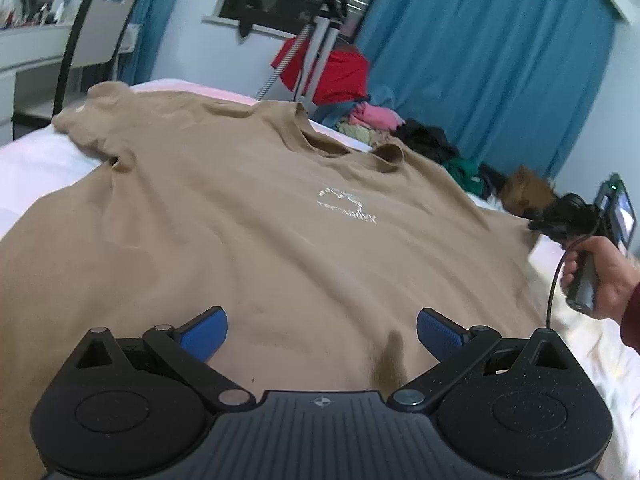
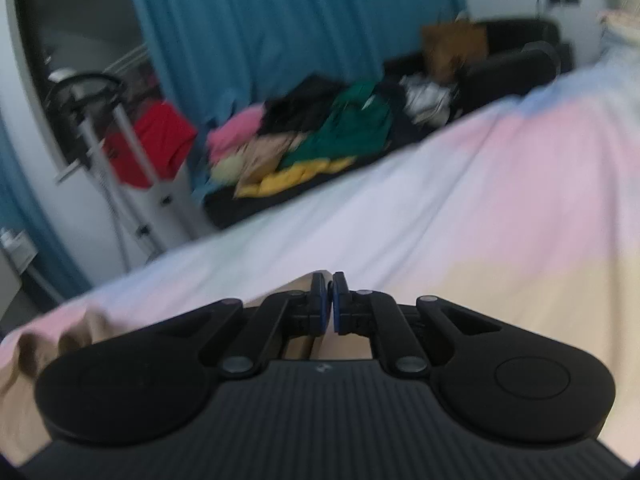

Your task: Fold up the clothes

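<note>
A tan T-shirt (image 1: pixel 280 240) with a small white chest logo lies spread front-up on the bed (image 1: pixel 40 168), its neck toward the far side. My left gripper (image 1: pixel 322 334) hovers over the shirt's near part with its blue pads (image 1: pixel 204 336) wide apart and nothing between them. At the shirt's right edge a hand (image 1: pixel 608 276) holds my right gripper (image 1: pixel 536 224), and the cloth rises to a point at its tip. In the right wrist view the right gripper (image 2: pixel 328 300) has its pads pressed together on the edge of the tan T-shirt (image 2: pixel 340 350), which shows under and beside them.
A pile of mixed clothes (image 2: pixel 320 136) lies beyond the bed's far edge, in front of blue curtains (image 1: pixel 480 80). A white stand with a red garment (image 1: pixel 344 76) is to its left. A chair (image 1: pixel 96 40) and desk are at the far left. Pastel bedding (image 2: pixel 440 220) stretches to the right.
</note>
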A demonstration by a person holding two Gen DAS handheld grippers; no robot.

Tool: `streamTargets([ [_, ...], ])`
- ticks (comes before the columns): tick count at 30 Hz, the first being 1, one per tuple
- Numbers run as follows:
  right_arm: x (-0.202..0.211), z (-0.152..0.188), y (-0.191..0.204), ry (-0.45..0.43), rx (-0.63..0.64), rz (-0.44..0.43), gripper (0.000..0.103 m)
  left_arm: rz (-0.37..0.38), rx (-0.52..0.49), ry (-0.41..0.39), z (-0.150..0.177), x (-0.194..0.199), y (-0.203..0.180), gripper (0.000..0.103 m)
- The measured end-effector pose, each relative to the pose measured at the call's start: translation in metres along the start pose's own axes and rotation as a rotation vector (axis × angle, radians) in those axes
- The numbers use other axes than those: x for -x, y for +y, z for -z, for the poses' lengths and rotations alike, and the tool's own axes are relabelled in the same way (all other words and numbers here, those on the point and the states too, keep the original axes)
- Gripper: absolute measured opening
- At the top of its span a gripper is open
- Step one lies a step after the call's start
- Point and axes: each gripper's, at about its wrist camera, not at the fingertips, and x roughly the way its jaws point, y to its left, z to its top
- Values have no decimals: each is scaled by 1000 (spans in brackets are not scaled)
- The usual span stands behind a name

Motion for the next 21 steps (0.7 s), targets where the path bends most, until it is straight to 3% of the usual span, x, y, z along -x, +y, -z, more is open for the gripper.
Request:
streamTargets([
  [4,18,-19,-1,-45,-9,86,11,-10,4,-11,-2,1,1,101],
  [5,24,-20,-4,-40,-26,96,16,-17,-1,-14,-3,1,1,101],
  [8,40,-7,-17,-4,-114,45,65,-40,-8,-17,-4,4,1,101],
  [9,46,1,-22,-3,-154,16,75,-45,-4,-16,-4,5,2,101],
  [10,53,12,-29,5,-205,-22,77,-50,-1,-14,-4,6,2,101],
  [13,62,48,-45,73,-337,-108,77,-56,26,-6,-5,9,4,101],
  [15,65,68,-52,92,-367,-109,74,-50,52,-3,-4,12,7,101],
  [20,54,92,-59,154,-267,-80,50,-58,52,-5,-1,14,3,101],
  [21,54,93,-57,155,-236,-89,50,-61,47,-4,0,12,2,101],
])
